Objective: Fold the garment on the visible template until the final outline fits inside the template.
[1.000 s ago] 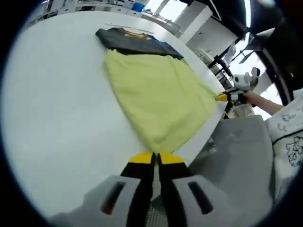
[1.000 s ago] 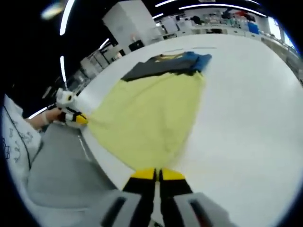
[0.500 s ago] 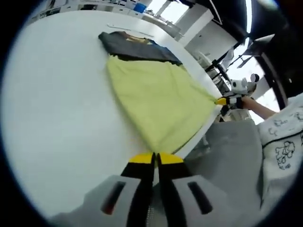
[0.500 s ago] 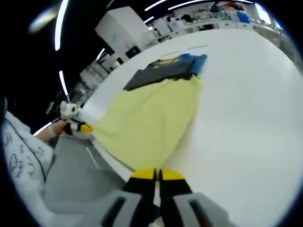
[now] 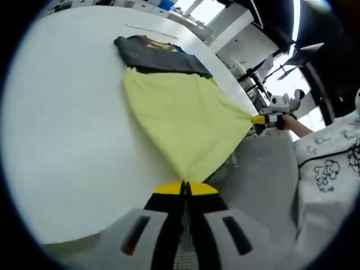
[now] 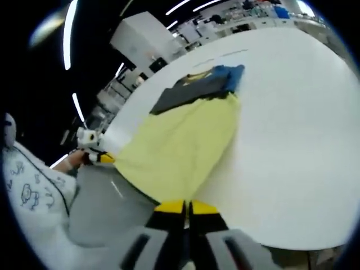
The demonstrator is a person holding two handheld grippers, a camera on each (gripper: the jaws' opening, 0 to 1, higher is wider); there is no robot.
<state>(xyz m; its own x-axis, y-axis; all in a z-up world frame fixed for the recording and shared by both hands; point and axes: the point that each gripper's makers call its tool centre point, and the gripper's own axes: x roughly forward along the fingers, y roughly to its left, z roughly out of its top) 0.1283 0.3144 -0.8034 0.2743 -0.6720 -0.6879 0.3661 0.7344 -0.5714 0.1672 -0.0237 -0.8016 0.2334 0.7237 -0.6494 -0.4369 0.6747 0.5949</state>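
Your left gripper [image 5: 183, 187] has its jaws shut tight on one corner of the yellow garment [image 5: 180, 115]. Your right gripper [image 6: 186, 206] has its jaws shut tight on the other near corner. The yellow cloth is pulled flat between them, and those two corners hang past the edge of the white counter [image 5: 62, 124]. The far end of the garment lies on the counter, touching a dark folded cloth [image 5: 157, 53] with a blue bit at one side. Your sleeve [image 5: 329, 169] has little drawings on it.
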